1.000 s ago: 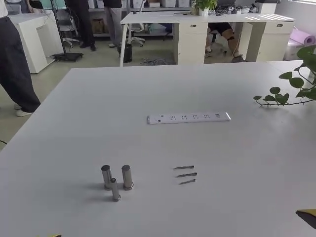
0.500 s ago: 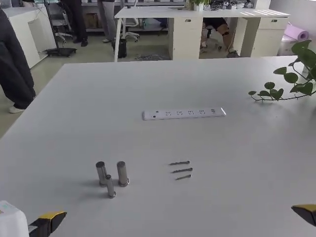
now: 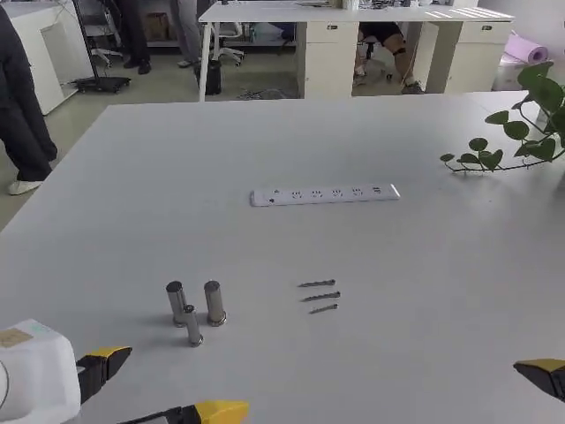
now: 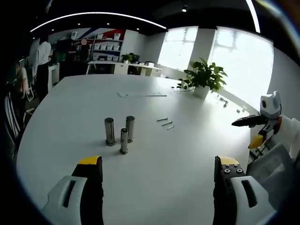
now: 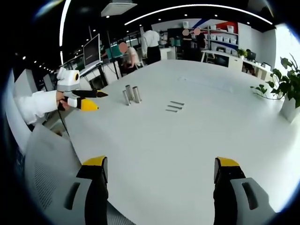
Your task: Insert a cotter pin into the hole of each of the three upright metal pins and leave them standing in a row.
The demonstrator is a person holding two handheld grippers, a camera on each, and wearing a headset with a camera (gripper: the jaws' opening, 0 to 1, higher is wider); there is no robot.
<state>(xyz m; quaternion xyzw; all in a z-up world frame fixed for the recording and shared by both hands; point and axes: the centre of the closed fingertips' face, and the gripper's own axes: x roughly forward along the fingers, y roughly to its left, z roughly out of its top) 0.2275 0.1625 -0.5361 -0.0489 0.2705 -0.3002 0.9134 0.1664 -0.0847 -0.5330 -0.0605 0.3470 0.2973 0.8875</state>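
Three upright metal pins stand in a tight cluster on the white table, two behind and a shorter one in front. Three cotter pins lie flat in a small stack to their right. My left gripper is open near the table's front edge, below and left of the metal pins. My right gripper shows one yellow-tipped finger at the lower right. The left gripper view looks between its wide-apart jaws at the metal pins and cotter pins. The right gripper is open and empty, facing the cotter pins and metal pins.
A white power strip lies across the table's middle, beyond the pins. A trailing green plant reaches in at the right edge. People stand by desks past the table's far edge.
The head camera has tilted down. My left gripper has risen into the head view at the lower left. The metal pins and cotter pins have not moved.
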